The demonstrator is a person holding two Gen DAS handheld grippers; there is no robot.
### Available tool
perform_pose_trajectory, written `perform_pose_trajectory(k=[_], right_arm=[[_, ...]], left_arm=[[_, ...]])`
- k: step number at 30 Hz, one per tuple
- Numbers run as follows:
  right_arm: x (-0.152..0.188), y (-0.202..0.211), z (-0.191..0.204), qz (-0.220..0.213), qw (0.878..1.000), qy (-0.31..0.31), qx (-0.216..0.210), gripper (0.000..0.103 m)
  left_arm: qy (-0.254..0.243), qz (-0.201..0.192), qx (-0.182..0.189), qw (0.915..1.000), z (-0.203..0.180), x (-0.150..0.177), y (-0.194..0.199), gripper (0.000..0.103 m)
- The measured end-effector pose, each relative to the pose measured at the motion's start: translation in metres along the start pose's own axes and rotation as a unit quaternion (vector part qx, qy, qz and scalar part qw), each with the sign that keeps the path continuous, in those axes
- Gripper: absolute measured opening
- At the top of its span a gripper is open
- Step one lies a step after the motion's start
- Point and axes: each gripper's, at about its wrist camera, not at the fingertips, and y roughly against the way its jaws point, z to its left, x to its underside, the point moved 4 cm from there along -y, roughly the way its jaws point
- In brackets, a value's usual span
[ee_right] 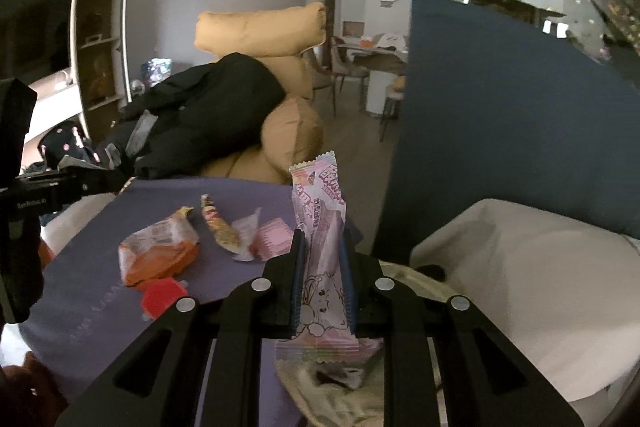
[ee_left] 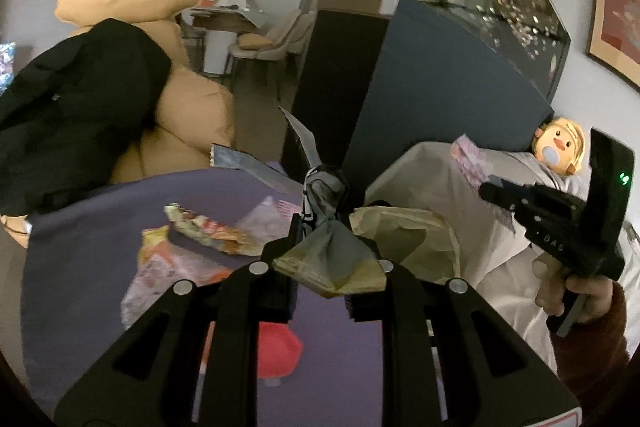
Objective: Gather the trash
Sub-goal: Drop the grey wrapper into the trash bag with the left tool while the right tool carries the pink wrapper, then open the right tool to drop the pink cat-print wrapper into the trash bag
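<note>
In the left wrist view my left gripper (ee_left: 320, 225) is shut on a crumpled silver-grey wrapper (ee_left: 324, 187), held above the near edge of the purple table (ee_left: 88, 227). My right gripper (ee_right: 322, 239) is shut on a tall pink snack wrapper (ee_right: 318, 211) that stands upright between its fingers. Each gripper shows in the other's view: the right gripper (ee_left: 490, 193) with the pink wrapper (ee_left: 470, 159) over the white bag (ee_left: 420, 179), the left gripper (ee_right: 100, 181) at the far left. On the table lie an orange wrapper (ee_right: 160, 255), a striped stick wrapper (ee_right: 220, 227), a pink candy packet (ee_right: 274, 241) and a red piece (ee_right: 162, 297).
A white bag (ee_right: 520, 267) bulges at the right, with a beige crumpled bag (ee_left: 408, 239) beside it, under both grippers. A dark blue cabinet (ee_right: 480, 107) rises behind. A tan sofa (ee_right: 288, 131) with a black jacket (ee_right: 208, 107) stands beyond the table. A hand (ee_left: 576, 299) holds the right gripper.
</note>
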Motion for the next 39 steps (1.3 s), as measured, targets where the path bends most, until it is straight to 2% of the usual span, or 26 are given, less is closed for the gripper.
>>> perform_pose_trajectory(k=[11, 21, 33, 34, 37, 39], right_arm=[[0.022, -0.003, -0.044, 0.002, 0.999, -0.018, 0.034, 0.018], [0.053, -0.013, -0.087, 0.013, 0.997, -0.059, 0.054, 0.017], [0.075, -0.023, -0.102, 0.022, 0.994, -0.096, 0.046, 0.018], [0.077, -0.024, -0.1, 0.024, 0.994, -0.096, 0.045, 0.018], [0.08, -0.028, -0.097, 0.03, 0.994, -0.092, 0.044, 0.018], [0.081, -0.03, -0.096, 0.032, 0.994, -0.091, 0.043, 0.018]], left_arm=[[-0.015, 0.069, 0.048, 0.9964, -0.053, 0.017, -0.088, 0.016], [-0.042, 0.115, 0.067, 0.9903, -0.09, 0.032, -0.131, 0.016], [-0.039, 0.171, 0.091, 0.9802, -0.119, 0.057, -0.178, 0.016], [-0.035, 0.176, 0.094, 0.9792, -0.119, 0.059, -0.181, 0.018], [-0.022, 0.184, 0.093, 0.9782, -0.115, 0.062, -0.186, 0.032], [-0.015, 0.186, 0.089, 0.9785, -0.11, 0.063, -0.185, 0.035]])
